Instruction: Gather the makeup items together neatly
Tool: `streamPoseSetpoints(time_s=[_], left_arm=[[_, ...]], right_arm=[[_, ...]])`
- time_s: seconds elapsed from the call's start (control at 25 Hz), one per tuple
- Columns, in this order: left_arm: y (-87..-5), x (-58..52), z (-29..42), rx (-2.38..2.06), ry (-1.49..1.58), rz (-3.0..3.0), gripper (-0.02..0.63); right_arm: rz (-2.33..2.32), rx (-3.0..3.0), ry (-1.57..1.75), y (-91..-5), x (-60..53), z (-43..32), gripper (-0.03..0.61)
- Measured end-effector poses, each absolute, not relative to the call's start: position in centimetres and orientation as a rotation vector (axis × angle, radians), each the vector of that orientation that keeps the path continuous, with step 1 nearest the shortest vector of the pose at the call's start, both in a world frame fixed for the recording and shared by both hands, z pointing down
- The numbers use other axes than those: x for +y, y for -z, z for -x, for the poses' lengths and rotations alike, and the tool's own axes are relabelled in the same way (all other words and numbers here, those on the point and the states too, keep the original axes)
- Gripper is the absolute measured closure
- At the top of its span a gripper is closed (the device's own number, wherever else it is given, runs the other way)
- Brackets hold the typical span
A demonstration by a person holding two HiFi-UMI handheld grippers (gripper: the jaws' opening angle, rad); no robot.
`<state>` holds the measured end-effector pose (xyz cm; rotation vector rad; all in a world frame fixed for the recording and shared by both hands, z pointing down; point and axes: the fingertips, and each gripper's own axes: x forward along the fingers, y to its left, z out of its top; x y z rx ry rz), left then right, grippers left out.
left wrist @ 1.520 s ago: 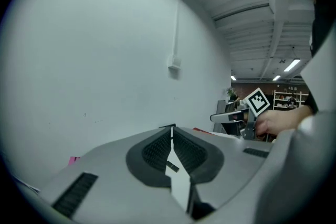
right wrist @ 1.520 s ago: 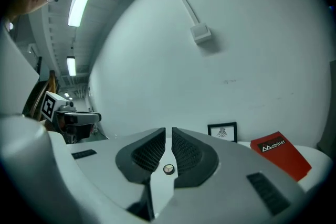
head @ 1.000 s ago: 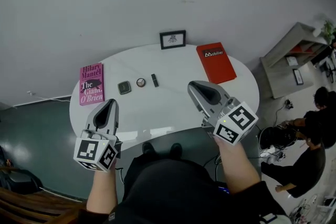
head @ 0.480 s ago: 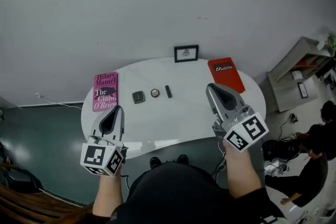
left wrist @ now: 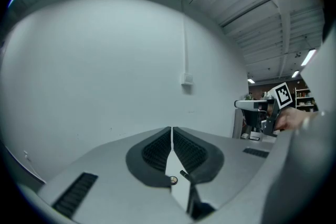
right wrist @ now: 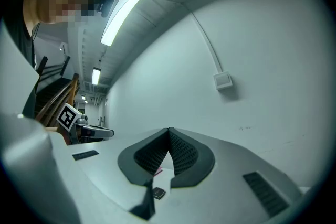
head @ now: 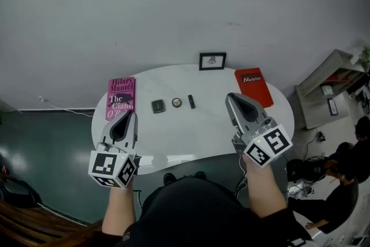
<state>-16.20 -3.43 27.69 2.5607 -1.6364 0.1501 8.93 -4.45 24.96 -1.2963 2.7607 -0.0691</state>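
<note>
White oval table (head: 191, 139) below and ahead of both pairs of fingers. Left gripper (head: 129, 115) held over the near left edge, fingers pressed together tip to tip, gripping no object. Right gripper (head: 230, 98) held over the near right part, fingers likewise pressed together and gripping no object. Pink book (head: 121, 96) flat at the table's left edge, just beyond the left fingertips. Red book (head: 254, 86) flat on the far right part, just beyond the right fingertips and slightly to their right. Small framed picture (head: 212, 61) upright at the far edge, well past both sets of fingertips and between them. Makeup items in a short row on the tabletop, beyond and between the two pairs of fingers, each apart from its neighbour. Dark square compact (head: 158, 106) nearest the left fingers, round compact (head: 176, 102) in the middle, small dark stick (head: 191, 102) nearest the right fingers. All three well clear of either gripper.
</note>
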Motion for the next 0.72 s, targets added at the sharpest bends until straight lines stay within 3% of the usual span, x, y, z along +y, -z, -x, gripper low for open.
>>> streamPoseSetpoints(time_s=[0.72], left_arm=[[-28.57,-3.26,16.05,-1.623,-0.171,-2.538,0.591]], right_arm=[[1.277,2.767,0.111,-25.76,-4.58,-8.84,0.545]])
